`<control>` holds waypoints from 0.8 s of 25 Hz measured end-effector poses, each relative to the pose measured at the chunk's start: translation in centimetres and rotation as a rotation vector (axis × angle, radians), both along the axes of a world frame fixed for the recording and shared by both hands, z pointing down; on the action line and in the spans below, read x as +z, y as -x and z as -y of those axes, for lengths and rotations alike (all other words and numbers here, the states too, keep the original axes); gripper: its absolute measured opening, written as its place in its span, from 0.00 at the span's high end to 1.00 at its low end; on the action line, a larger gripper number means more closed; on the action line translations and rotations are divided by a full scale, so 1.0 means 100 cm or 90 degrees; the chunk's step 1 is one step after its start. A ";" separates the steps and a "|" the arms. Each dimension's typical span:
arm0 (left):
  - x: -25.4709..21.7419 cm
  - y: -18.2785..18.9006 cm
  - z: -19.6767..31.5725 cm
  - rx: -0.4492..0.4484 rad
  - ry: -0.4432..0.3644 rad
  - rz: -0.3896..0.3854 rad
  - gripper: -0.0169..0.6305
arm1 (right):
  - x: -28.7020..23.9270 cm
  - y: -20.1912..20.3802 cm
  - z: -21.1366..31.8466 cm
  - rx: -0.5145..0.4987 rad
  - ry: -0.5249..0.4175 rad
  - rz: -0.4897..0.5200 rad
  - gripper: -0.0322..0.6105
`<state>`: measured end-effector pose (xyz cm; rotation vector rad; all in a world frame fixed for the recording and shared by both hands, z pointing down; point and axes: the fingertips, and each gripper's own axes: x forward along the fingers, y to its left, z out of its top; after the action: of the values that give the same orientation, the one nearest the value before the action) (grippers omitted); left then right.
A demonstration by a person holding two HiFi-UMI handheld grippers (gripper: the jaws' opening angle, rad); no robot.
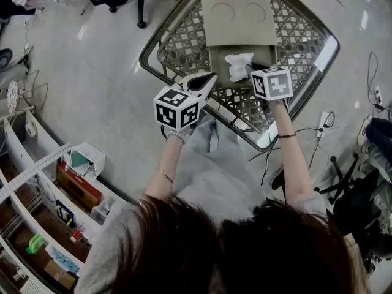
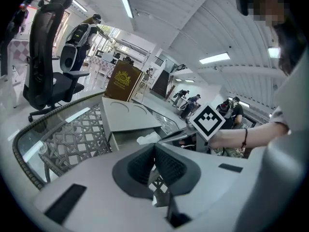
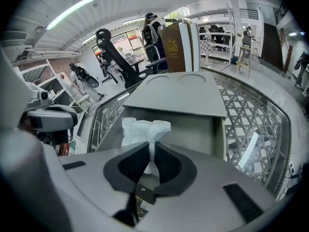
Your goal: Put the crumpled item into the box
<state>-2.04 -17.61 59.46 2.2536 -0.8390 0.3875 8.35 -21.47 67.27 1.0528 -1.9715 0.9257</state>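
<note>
Holding the crumpled item (image 3: 145,129) pinched in our right gripper (image 3: 150,151), we have it at the mouth of the open box (image 3: 193,124), so the pickup looks done. What remains, we judge, is lowering it in and letting go; our left gripper (image 2: 154,153) hangs closed and empty nearby.

A: What is worn?
B: Grey short-sleeved shirt (image 1: 113,241), pale grey trousers (image 1: 217,176), a thin bracelet (image 1: 164,175) on the left, a dark band (image 1: 286,135) on the right.
A: Hair (image 1: 245,256)?
B: Long, dark.
</note>
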 end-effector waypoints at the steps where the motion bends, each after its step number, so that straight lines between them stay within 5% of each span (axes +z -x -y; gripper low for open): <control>1: 0.001 0.000 -0.001 -0.001 0.002 0.001 0.95 | 0.002 0.000 -0.001 -0.001 0.004 -0.003 0.87; 20: 0.008 -0.003 -0.006 -0.002 0.018 0.002 0.95 | 0.018 -0.007 0.001 0.030 0.033 -0.039 0.86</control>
<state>-1.76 -17.00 60.25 2.2257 -0.8346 0.3993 9.01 -21.56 69.08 1.0893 -1.8705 0.9535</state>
